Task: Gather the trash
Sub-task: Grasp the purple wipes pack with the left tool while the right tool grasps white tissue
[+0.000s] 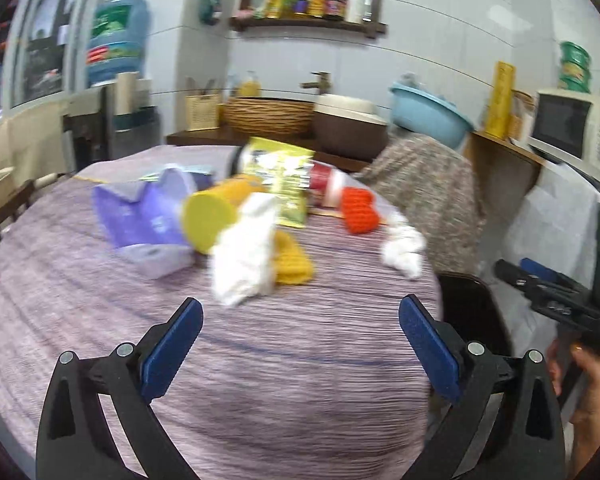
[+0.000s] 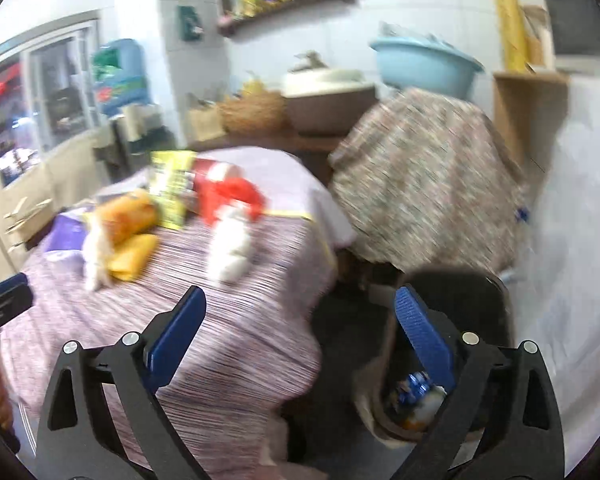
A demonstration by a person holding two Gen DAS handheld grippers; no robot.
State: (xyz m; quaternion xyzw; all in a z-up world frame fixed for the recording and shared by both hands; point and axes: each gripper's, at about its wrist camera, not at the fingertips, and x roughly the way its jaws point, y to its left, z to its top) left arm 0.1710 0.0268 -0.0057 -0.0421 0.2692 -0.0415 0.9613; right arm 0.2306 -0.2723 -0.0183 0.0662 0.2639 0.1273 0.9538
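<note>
**Both grippers empty above a littered table and a bin**

The left gripper (image 1: 300, 344) hangs over the near part of a table draped in a mauve striped cloth (image 1: 260, 360), its blue-padded fingers (image 1: 172, 352) spread wide with nothing between them. Ahead of it lies the trash: a crumpled white tissue wad (image 1: 244, 248) resting against a yellow-lidded orange canister on its side (image 1: 216, 212), a flat yellow knitted pad (image 1: 294, 260) partly under the tissue, a lilac plastic pouch (image 1: 140, 216) to the left, and a yellow-green snack wrapper (image 1: 280, 176) behind. Further right are a red-and-white cylindrical tub (image 1: 326, 182), an orange-red knitted piece (image 1: 358, 208) and a second white tissue clump (image 1: 404, 246) near the table's edge.

The right gripper (image 2: 300, 340) is likewise open and empty — its left finger over the cloth's corner, its right finger over a dark bin (image 2: 452, 320) on the floor beside the table. Inside the bin, a blue-printed wrapper (image 2: 414, 390) is visible; the rest of its contents are too blurred to tell.
</note>
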